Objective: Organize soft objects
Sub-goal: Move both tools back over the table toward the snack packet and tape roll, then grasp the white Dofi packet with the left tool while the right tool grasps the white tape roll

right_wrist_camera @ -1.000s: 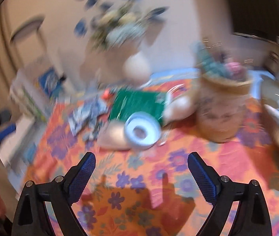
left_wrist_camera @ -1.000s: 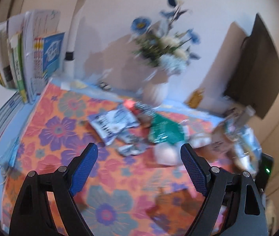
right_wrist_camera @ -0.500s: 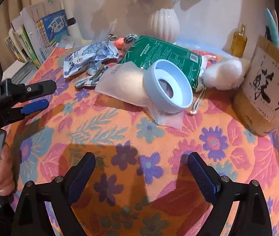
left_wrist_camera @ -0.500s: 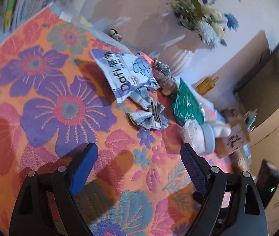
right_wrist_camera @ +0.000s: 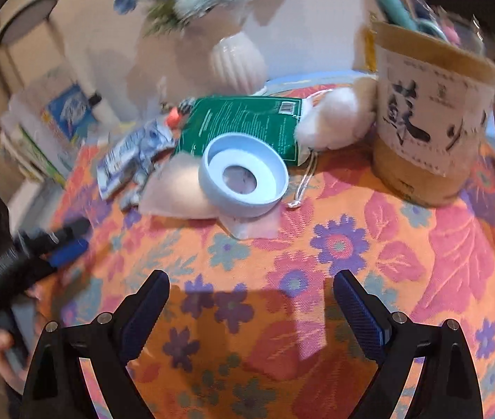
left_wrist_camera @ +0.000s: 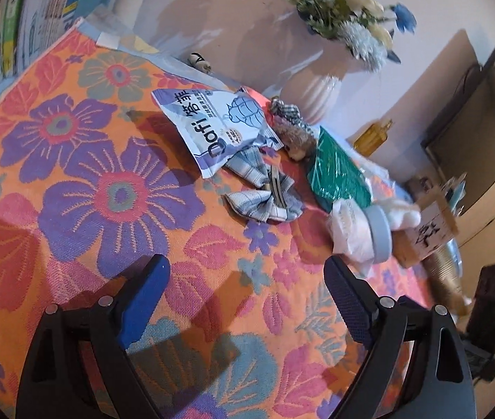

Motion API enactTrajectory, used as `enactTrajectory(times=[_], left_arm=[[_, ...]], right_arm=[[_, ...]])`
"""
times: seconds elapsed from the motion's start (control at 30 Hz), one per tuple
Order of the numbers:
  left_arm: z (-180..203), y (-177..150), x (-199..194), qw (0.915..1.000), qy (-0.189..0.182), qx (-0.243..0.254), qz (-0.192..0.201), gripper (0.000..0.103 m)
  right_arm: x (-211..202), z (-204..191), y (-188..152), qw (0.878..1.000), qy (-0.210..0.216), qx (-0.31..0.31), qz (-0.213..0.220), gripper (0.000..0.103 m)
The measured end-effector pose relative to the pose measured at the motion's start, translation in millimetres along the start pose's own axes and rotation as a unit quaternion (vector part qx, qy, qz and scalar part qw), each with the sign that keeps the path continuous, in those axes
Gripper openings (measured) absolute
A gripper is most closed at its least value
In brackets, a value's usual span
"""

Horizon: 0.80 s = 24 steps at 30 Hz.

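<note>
Soft things lie in a row on the flowered cloth: a blue-white Dafi pouch, a checked grey cloth, a brown plush, a green packet, a pale bag under a light-blue ring and a white fluffy ball. My left gripper is open and empty, short of the checked cloth. My right gripper is open and empty, in front of the ring, the green packet and the fluffy ball.
A white vase of flowers stands at the back by the wall. A tall paper tub with black characters stands at the right. Books stand at the left. The left gripper shows in the right wrist view.
The left gripper has dropped low over the cloth and closed in on the pouch and checked cloth. The right view has swung a little right; the tub now looms larger. Both grippers stay open.
</note>
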<state>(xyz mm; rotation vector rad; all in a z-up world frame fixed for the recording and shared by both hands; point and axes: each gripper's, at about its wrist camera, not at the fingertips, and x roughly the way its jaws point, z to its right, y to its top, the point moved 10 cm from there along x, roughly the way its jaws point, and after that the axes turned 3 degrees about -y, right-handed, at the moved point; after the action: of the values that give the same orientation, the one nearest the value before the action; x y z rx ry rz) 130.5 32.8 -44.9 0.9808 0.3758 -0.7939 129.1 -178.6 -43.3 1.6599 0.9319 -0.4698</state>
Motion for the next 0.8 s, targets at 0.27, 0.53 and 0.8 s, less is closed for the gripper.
enactTrajectory(times=[0.27,0.53,0.8], left_arm=[[22.7,41.8,-33.1,0.9867,0.084,0.138,0.013,0.09],[9.1,99.4,14.9,0.9801,0.082,0.181,-0.009,0.097],[4.8,125.5,58.4,0.9766,0.043,0.209,-0.025,0.097]], right_arm=[[35.9,-1.8,34.4,0.998,-0.01,0.048,-0.029,0.094],[51.5,1.8,53.4,0.995,0.012,0.096,0.024,0.095],[45.1,6.2,52.6,0.993,0.042,0.106,0.035,0.087]])
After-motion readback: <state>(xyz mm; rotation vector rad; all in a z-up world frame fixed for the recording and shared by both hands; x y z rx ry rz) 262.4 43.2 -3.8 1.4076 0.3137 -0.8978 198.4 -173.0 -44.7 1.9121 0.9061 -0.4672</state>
